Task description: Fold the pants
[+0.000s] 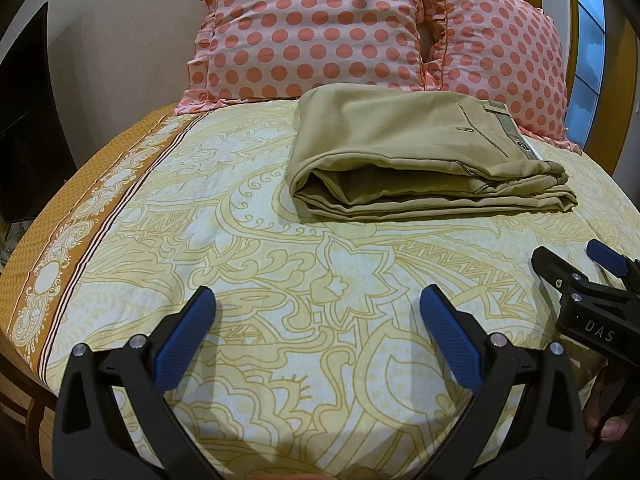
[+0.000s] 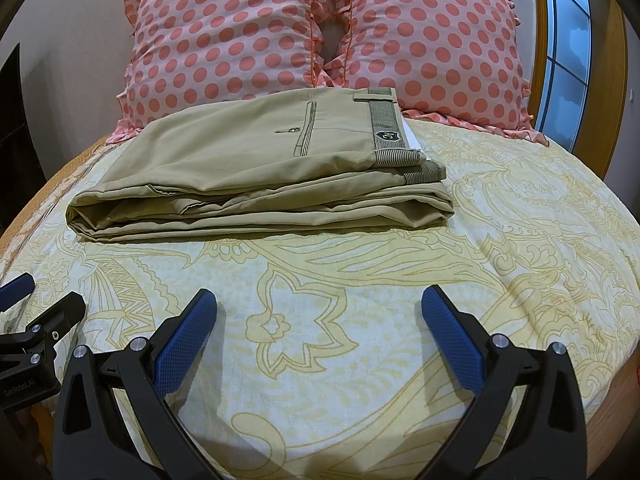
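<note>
The jaws of the left gripper (image 1: 318, 308) are spread wide with nothing between them, and the same is seen of the right gripper (image 2: 320, 308); the blue textured pads (image 1: 188, 340) of each are held low over the bedsheet (image 1: 240, 240), apart from any cloth. Both tools are kept side by side at the near part of the bed, each showing at the edge of the other's view, which suggests that they are parked clear of the work so that the result is not disturbed. Farther out, well apart from both grippers, the khaki pants (image 2: 256, 172) are laid on the yellow paisley sheet as a flat, stacked bundle, several layers being visible along the near edge. The striped waistband (image 2: 384, 128) with its small badge is turned up on top at the right end, and the welt pocket is exposed beside it, so the final fold is judged to have been brought over with the seat outward. The folded loop is at the left end, where the layers gape slightly. Just behind the bundle, two pink polka-dot pillows (image 2: 224, 48) are propped against the wall, the far edge of the pants lying close to them. The task is judged complete or nearly so, with only smoothing perhaps left.
</note>
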